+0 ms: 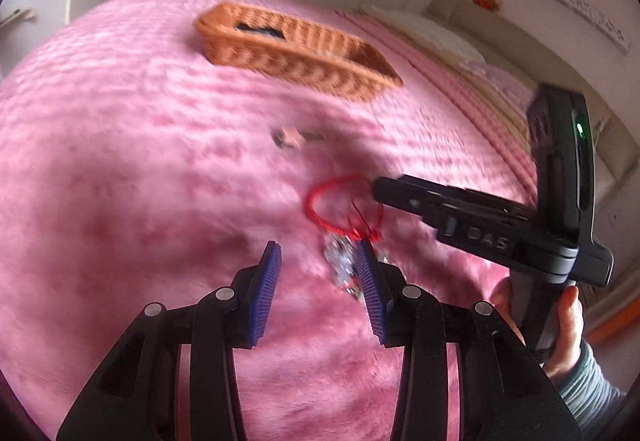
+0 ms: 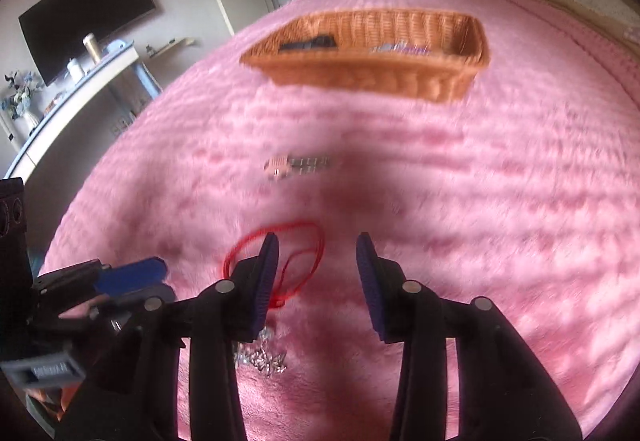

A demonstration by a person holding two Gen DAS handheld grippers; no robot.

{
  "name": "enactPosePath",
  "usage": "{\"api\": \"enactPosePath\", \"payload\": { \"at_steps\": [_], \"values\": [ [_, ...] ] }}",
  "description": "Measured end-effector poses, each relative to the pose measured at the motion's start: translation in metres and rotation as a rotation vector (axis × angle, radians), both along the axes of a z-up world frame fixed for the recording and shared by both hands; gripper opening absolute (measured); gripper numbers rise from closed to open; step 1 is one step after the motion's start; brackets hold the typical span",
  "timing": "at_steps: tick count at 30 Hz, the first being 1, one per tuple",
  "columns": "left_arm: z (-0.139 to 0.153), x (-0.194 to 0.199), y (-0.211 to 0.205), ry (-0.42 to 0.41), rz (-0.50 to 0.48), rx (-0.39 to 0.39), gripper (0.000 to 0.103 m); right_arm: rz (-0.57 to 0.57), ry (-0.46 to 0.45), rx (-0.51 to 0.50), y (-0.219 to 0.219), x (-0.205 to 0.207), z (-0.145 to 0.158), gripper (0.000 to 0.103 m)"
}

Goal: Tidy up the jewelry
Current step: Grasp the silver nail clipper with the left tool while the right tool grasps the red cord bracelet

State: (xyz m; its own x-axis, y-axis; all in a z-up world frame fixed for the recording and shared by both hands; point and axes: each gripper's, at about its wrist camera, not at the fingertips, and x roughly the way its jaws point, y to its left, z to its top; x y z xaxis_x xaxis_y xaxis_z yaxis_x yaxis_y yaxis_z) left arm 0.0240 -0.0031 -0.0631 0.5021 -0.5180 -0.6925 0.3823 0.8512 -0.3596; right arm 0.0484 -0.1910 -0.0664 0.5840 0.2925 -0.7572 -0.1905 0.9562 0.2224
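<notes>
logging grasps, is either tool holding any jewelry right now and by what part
Nothing held: left tool and right tool are both open.

The left gripper (image 1: pixel 318 253) has black plastic arms with round silver pins at the joints, and its two fingers carry blue ribbed pads (image 1: pixel 264 293). The right gripper (image 2: pixel 317 243) has the same look. Its black body bears raised letters and a small green light. The hand (image 1: pixel 568 325) holding it shows bare skin and a grey-blue ribbed sleeve (image 1: pixel 588 389).

Open blanket (image 2: pixel 500 201) lies between the red cord (image 2: pixel 280 261) and basket (image 2: pixel 372 53).
</notes>
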Motion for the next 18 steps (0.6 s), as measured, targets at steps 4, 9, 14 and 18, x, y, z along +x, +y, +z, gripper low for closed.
{"api": "enactPosePath", "payload": {
  "at_steps": [4, 9, 14, 18],
  "values": [
    [-0.007, 0.0, -0.009, 0.021, -0.023, 0.009, 0.036, -0.01, 0.036, 0.002, 0.003, 0.008, -0.006, 0.034],
    [-0.01, 0.004, -0.021, 0.032, -0.045, 0.033, 0.036, -0.002, 0.053, -0.054, 0.016, 0.015, -0.012, 0.017],
    [-0.012, 0.011, -0.026, 0.03, -0.023, 0.083, 0.019, -0.017, 0.05, -0.054, 0.013, 0.014, -0.012, 0.003],
    [-0.011, 0.013, -0.02, 0.032, -0.003, 0.065, 0.008, -0.073, 0.037, -0.024, -0.002, 0.011, -0.009, 0.002]
  ]
}}
